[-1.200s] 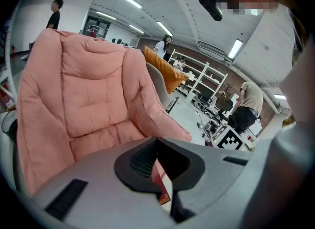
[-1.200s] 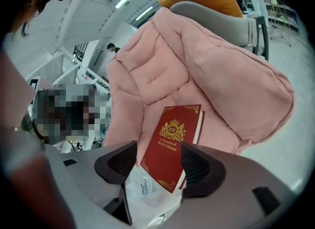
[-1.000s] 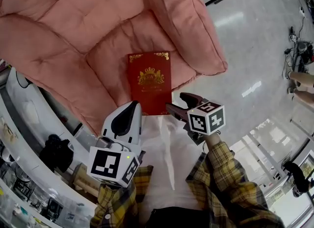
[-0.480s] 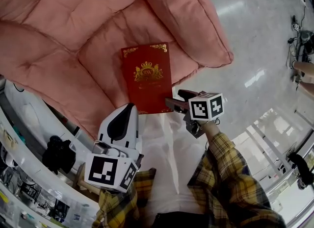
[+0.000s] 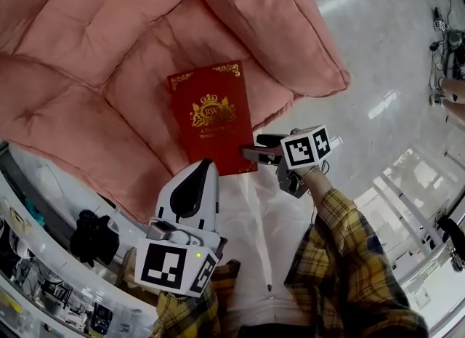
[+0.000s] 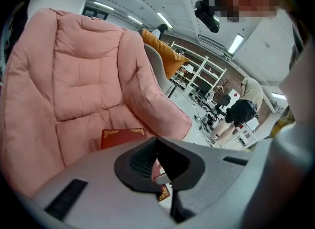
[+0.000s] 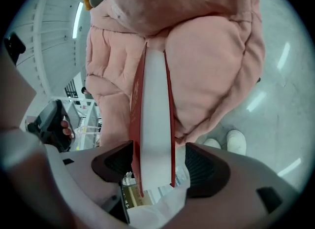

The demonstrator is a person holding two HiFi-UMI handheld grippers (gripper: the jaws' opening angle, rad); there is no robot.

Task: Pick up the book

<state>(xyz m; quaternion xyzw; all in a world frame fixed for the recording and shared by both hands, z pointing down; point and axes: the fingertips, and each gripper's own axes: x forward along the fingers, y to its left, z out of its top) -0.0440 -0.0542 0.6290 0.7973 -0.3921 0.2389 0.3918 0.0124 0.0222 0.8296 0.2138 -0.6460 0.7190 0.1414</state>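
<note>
A red book (image 5: 207, 115) with a gold crest lies flat on the seat of a pink armchair (image 5: 109, 53). My right gripper (image 5: 256, 147) is at the book's near right corner. In the right gripper view the book (image 7: 155, 119) stands edge-on between the pads of that gripper (image 7: 157, 166). Its jaws have just been opening wider, and a gap shows at the right pad. My left gripper (image 5: 200, 173) hovers just short of the book's near edge, its tips together and holding nothing. Part of the book (image 6: 120, 137) shows above the left gripper (image 6: 160, 161) in its own view.
The armchair's padded arm (image 5: 290, 31) runs along the book's right side. Shiny floor (image 5: 378, 53) lies to the right of it. Cluttered white shelving (image 5: 43, 206) curves along the left. A person (image 6: 243, 107) stands in the background near shelves.
Both grippers have sunk toward the seat. The right gripper has rolled and closed in on the book's near right corner, so the book's edge now sits between its jaws.
</note>
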